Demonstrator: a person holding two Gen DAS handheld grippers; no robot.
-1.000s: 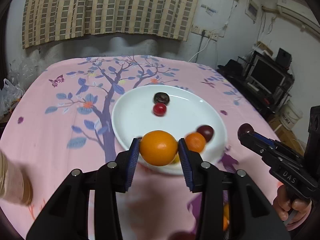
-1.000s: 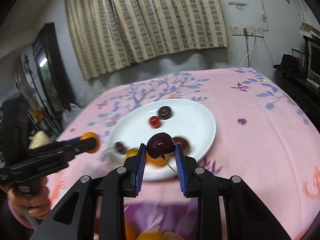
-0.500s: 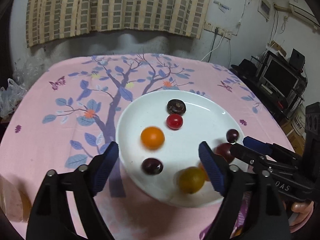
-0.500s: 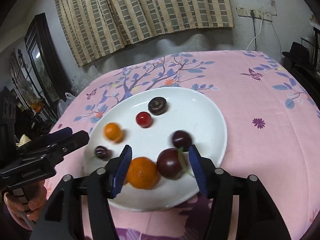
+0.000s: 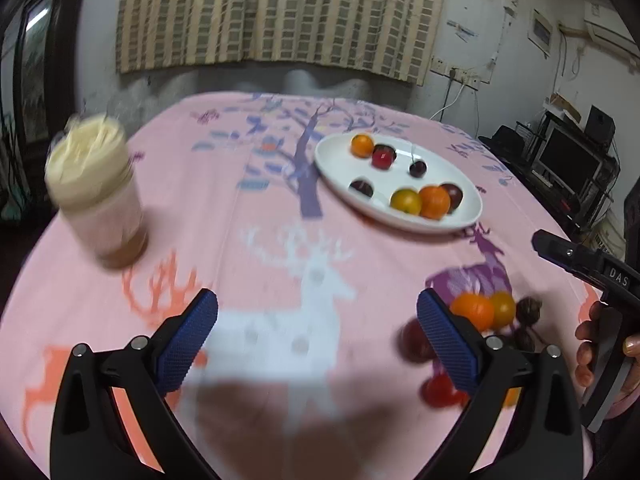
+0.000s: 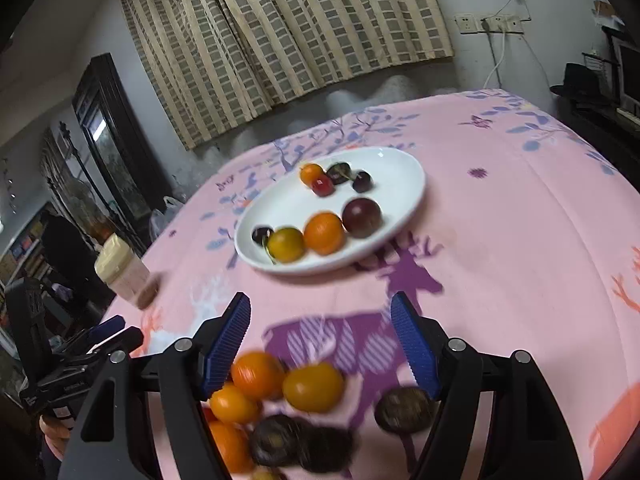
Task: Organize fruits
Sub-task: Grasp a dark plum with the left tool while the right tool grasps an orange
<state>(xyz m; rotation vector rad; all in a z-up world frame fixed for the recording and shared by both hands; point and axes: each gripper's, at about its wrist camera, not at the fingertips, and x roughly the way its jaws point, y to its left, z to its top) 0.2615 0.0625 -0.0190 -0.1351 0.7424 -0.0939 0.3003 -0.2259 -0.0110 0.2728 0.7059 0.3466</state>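
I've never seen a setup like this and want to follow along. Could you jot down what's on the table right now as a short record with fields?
Surface: pink tablecloth with tree and deer print
Plate: white, holding eight small fruits
Loose fruit: a blurred pile on the cloth near the camera, off the plate
Jar: cream lid, standing apart from the plate
Left gripper: jaws opening, nothing between them
Right gripper: jaws opening, nothing gripped, above the loose pile
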